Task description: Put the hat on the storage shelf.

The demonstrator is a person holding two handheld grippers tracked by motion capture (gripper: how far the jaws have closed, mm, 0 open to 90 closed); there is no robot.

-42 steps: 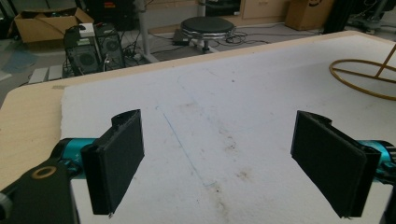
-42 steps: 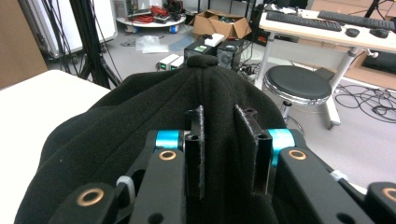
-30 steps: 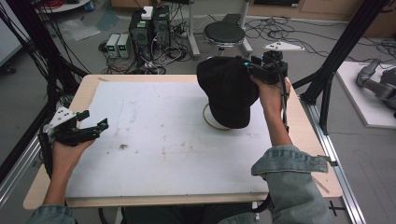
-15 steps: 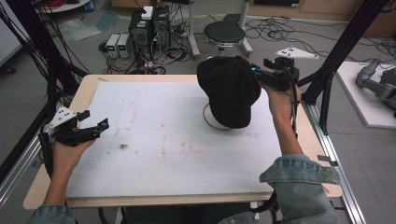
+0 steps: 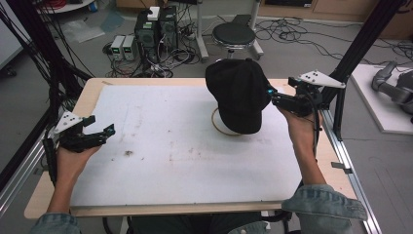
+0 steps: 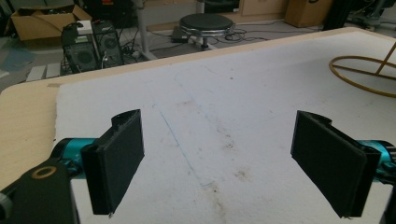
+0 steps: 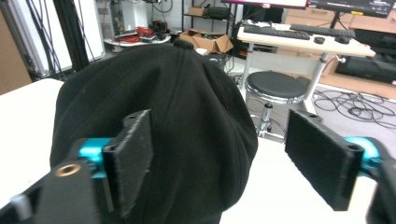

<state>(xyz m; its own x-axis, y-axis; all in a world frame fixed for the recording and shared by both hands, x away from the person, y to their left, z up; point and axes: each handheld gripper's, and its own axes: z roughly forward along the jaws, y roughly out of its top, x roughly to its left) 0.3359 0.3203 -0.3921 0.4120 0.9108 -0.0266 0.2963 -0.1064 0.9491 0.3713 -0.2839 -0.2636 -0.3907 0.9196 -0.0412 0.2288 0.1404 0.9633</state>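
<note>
Two grippers show from above: the left gripper [image 5: 100,132] rests open at the table's [image 5: 160,190] left edge, and the right gripper [image 5: 273,97], jaws just opening, sits just beside a black cap [image 5: 238,95] on a gold stand [image 5: 217,127]. Left gripper view: jaws wide apart over the bare white mat [image 6: 224,116]. Right gripper view: jaws spread, the cap close ahead, ungripped.

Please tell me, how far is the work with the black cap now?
Done: the black cap sits on its gold wire stand. In hand: the right gripper has just been opening, its jaws apart beside the cap. Left: backing away, probably. The left gripper waits open.
</note>
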